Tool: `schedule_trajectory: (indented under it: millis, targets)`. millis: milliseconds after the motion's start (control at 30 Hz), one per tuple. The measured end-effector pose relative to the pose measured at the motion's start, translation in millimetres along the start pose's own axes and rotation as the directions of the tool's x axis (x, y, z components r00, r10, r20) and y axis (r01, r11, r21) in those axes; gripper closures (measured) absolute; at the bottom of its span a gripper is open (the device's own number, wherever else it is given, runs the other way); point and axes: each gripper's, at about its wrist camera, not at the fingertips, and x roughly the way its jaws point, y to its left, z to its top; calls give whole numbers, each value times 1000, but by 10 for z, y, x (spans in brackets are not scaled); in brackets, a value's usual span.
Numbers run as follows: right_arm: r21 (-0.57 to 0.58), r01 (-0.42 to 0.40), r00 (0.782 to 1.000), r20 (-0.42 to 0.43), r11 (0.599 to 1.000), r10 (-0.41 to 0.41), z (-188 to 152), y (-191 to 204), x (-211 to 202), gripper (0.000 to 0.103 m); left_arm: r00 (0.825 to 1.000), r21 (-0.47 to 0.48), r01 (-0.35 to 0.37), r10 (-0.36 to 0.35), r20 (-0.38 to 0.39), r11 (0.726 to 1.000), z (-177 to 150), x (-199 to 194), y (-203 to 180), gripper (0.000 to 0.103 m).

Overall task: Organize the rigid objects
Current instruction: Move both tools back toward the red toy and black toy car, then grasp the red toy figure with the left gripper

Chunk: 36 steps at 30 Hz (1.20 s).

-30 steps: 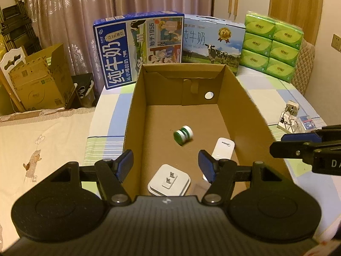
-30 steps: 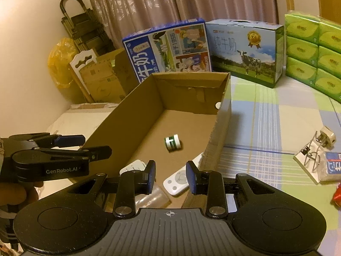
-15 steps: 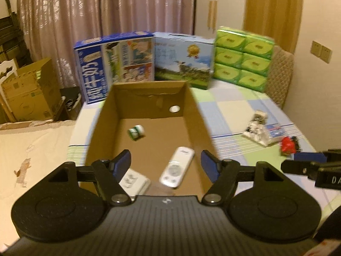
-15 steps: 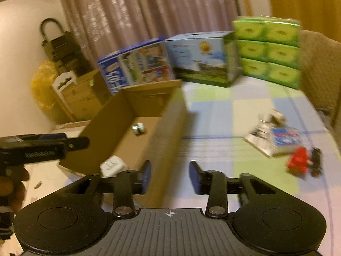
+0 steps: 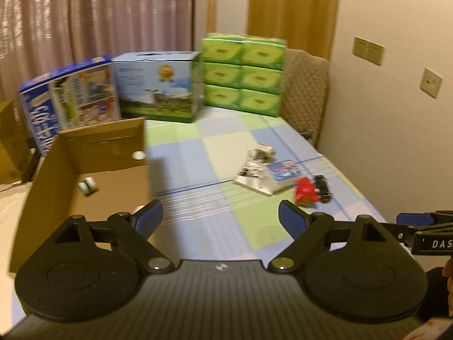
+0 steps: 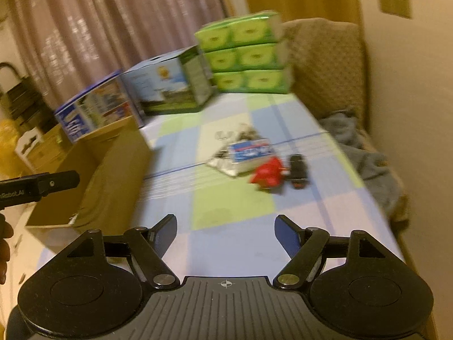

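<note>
left gripper (image 5: 220, 215): jaws wide, nothing between them, only bare checked tablecloth (image 5: 198, 170) beyond the tips. they have just been opening. right gripper (image 6: 226, 229): jaws also spread, empty, just been opening from nearly closed.

loose pile lies ahead and to the right of the left gripper, well apart from it: red toy (image 5: 305, 189), black toy car (image 5: 322, 185) touching its far side, blue-and-white packet (image 5: 283, 170) on a clear wrapper with metal clips (image 5: 260, 155). from the right gripper the same pile sits almost straight ahead, slightly right: red toy (image 6: 269, 174), black car (image 6: 297, 168), packet (image 6: 249, 150).

cardboard box (image 5: 85, 153) is now off to the left of both grippers; a green-and-white roll (image 5: 87, 185) lies inside it.

change: a second ago both grippers looked down into the box; both views have since swung right, onto the open tablecloth. frames are motion-blurred.

pose: both grippers tilt downward over the near table edge, side by side. the right gripper's finger shows at the right edge of the left view; a hand (image 6: 4, 243) shows at the left edge of the right view.
</note>
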Motion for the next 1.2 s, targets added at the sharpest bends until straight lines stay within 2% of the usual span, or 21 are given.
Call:
schedule_trajectory:
  millis: [200,467,767,900,1000,1200]
  targets:
    - [36,60,998,31,998,-61,13,-348,-134,30,998,9,48,-48,-31,999,-30,280,-332,16]
    - [45,103,993,52,994,-106,99,-690,-7,30,994,53,90,-87,-70,995,-6,722,-629,16]
    - [78,109,994,13,991,-111,267,-1036,441,30,983,66,142,-133,-125,988,-27,1384,-871,19]
    - [53,126,992,14,991,-127,331,-1102,636,30,979,55,156,-147,-143,986,-39,1646,-919,22]
    - [41,134,991,21,990,-135,365,-1133,790,31,976,72,162,-149,-161,984,-42,1845,-982,29]
    - [-16,161,987,17,987,-160,379,-1152,1105,41,966,74,203,-187,-180,976,-21,2152,-1062,36]
